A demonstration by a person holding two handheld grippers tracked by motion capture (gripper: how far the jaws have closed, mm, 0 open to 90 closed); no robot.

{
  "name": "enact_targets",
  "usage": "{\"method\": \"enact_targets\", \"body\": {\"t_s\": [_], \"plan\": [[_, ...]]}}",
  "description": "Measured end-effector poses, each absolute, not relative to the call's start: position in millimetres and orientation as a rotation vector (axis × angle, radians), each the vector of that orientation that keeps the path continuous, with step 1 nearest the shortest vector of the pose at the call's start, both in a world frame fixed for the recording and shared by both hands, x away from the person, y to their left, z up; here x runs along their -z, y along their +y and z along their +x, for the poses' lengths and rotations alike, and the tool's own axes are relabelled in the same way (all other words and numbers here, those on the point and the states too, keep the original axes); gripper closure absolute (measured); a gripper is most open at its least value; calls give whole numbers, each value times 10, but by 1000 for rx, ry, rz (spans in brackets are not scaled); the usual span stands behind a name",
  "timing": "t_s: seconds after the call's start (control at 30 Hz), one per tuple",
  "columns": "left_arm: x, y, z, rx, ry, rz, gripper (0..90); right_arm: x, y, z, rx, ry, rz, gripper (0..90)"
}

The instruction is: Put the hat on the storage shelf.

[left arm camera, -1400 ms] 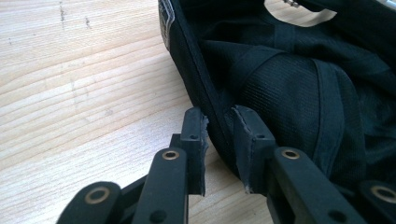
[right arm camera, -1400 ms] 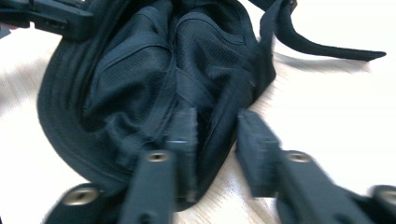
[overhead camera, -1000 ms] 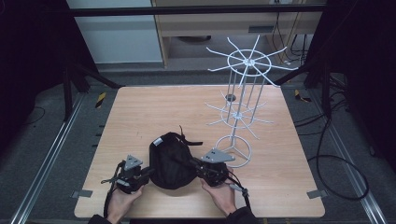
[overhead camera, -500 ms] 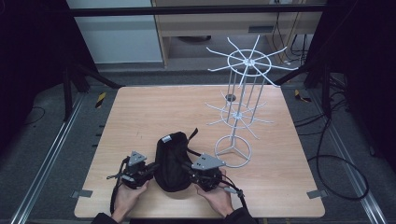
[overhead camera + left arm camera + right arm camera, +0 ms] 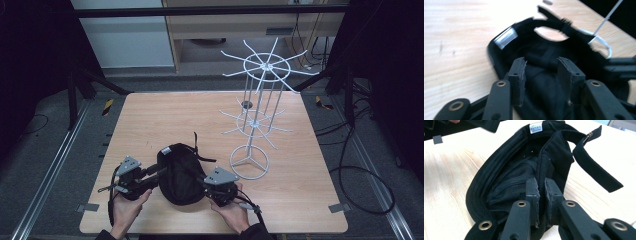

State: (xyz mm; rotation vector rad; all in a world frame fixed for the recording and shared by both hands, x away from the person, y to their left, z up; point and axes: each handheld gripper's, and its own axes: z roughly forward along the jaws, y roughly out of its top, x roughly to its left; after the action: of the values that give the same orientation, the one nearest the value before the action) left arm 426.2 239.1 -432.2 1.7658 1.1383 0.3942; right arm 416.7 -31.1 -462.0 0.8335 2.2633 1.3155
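Between the left gripper's [image 5: 541,71] just-parted jaws, black cap [image 5: 180,172] fabric lies unpinched: released, repositioning likely. Right gripper [image 5: 541,187] is clenched on the cap's edge beside the wire rack [image 5: 257,107]; cap has shifted toward the table's [image 5: 150,115] near edge.

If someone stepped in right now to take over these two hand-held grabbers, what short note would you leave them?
Left gripper: jaws have just been opening; they stand apart over the black cap, its fabric between them but not pinched.
Right gripper: jaws shut on the cap's edge fabric.
Things: the cap lies upside down on the wooden table, near the person's edge, strap loose. The white wire rack stands to its right, hooks bare.
Done: cap gripped on one side.
Left: probably re-grip with the left, then hang the cap on the rack.
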Motion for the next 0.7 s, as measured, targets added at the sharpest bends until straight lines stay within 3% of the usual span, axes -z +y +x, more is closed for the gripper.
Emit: {"method": "enact_targets", "body": {"t_s": [0.4, 0.7], "plan": [[4185, 1981, 4441, -339, 1075, 1791, 460, 4626, -318, 4170, -1320, 2271, 820, 821], [4255, 1680, 4595, -324, 1093, 1851, 449, 4627, -316, 4160, -1318, 2273, 803, 818]]}}
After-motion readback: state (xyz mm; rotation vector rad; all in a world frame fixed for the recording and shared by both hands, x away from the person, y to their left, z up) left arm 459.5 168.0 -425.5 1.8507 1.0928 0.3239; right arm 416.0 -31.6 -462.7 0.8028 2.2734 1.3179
